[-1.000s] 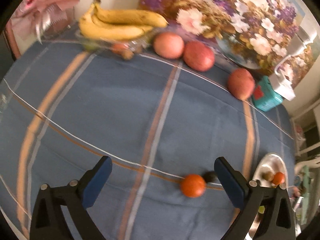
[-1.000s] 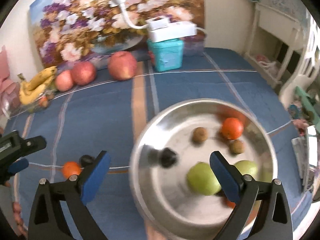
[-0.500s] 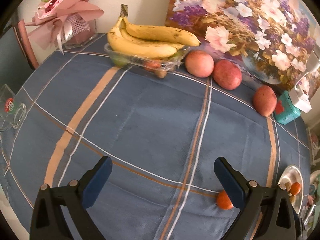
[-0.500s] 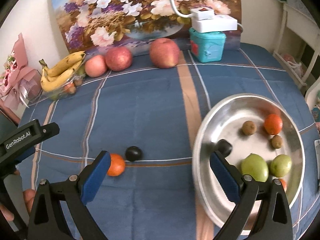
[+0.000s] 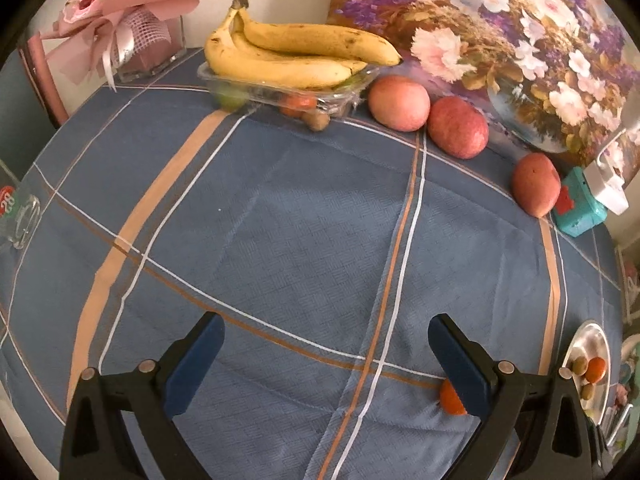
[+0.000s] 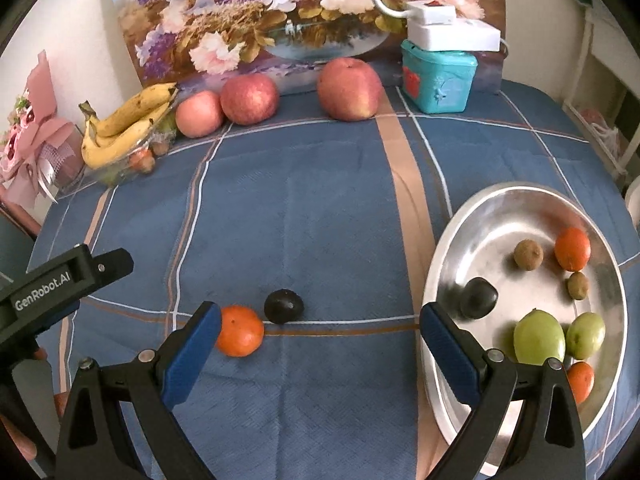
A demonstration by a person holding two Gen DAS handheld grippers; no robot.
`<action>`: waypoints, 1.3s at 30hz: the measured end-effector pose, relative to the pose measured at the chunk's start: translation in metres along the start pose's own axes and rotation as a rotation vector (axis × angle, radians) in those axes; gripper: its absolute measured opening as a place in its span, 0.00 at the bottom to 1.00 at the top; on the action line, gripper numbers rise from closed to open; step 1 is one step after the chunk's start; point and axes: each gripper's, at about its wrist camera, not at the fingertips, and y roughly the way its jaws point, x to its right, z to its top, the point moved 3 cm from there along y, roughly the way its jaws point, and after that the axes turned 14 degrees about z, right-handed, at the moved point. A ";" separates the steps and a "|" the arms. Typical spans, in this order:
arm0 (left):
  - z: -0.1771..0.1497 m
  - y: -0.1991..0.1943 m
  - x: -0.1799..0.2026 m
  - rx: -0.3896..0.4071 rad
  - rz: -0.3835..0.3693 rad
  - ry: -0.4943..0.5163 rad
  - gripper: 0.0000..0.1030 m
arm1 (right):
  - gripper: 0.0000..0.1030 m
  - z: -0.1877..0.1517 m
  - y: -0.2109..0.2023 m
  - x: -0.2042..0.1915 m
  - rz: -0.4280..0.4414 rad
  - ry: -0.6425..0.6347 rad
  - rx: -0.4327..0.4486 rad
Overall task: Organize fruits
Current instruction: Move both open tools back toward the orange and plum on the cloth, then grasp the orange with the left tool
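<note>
An orange (image 6: 239, 330) and a dark plum (image 6: 283, 306) lie side by side on the blue checked cloth, just beyond the left finger of my right gripper (image 6: 320, 352), which is open and empty. A steel bowl (image 6: 472, 224) at the right holds another dark plum (image 6: 478, 298), two oranges, green fruits and small brown ones. My left gripper (image 5: 326, 360) is open and empty; the orange (image 5: 451, 398) shows partly behind its right finger, and the bowl (image 5: 590, 340) at far right. The left gripper also shows in the right wrist view (image 6: 60, 280).
Three red apples (image 6: 350, 88) line the back by a flower painting. Bananas (image 5: 288, 54) lie on a clear tray of small fruits at back left. A teal box (image 6: 438, 80) with white boxes on top stands back right. A pink bouquet (image 5: 120, 20) and a glass (image 5: 16, 216) are at the left.
Both grippers have pulled back and up; the views show more of the table. The right gripper has shifted left from over the bowl to over the cloth. A plum rests in the bowl.
</note>
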 end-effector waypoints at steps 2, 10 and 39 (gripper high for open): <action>-0.001 0.003 0.002 -0.022 0.018 0.011 1.00 | 0.96 0.001 0.003 0.003 -0.009 0.022 -0.016; -0.004 0.006 0.003 -0.051 0.002 0.001 1.00 | 0.96 0.014 -0.005 0.017 0.001 0.154 -0.036; -0.042 0.005 0.087 -0.159 -0.181 0.206 0.77 | 0.96 0.028 -0.028 0.078 -0.117 0.266 -0.162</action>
